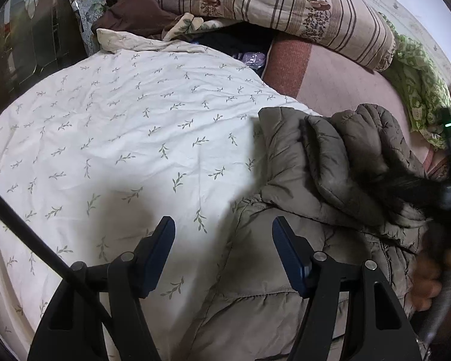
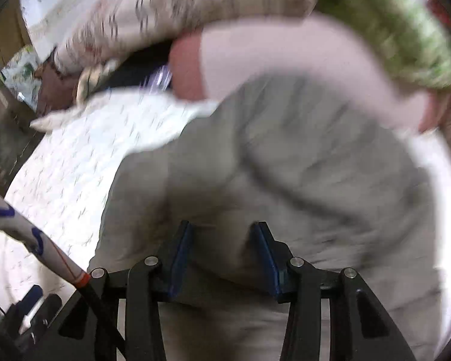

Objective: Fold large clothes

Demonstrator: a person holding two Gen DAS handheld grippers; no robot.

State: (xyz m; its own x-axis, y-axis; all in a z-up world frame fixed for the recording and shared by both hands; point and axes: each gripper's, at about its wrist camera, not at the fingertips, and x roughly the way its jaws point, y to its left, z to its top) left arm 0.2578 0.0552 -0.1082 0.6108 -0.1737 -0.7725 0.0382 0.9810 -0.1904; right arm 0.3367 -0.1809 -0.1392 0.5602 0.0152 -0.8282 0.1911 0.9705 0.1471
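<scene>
A grey-olive quilted puffer jacket (image 1: pixel 330 186) lies bunched on the bed, at the right of the left wrist view. It fills the middle of the blurred right wrist view (image 2: pixel 285 165). My left gripper (image 1: pixel 224 234) is open and empty, hovering over the jacket's left edge and the quilt. My right gripper (image 2: pixel 222 240) has its jaws partly apart just above the jacket, with jacket fabric between the fingers; the blur hides whether it grips. The right gripper's dark body shows at the right edge of the left wrist view (image 1: pixel 448 192), over the jacket.
A white leaf-print quilt (image 1: pixel 120 138) covers the bed. A pink blanket (image 1: pixel 339 81), a striped floral duvet (image 1: pixel 270 3), a green patterned cloth (image 1: pixel 418 90) and brown clothes (image 1: pixel 132 12) are piled at the back. A dark cabinet (image 1: pixel 30 39) stands left.
</scene>
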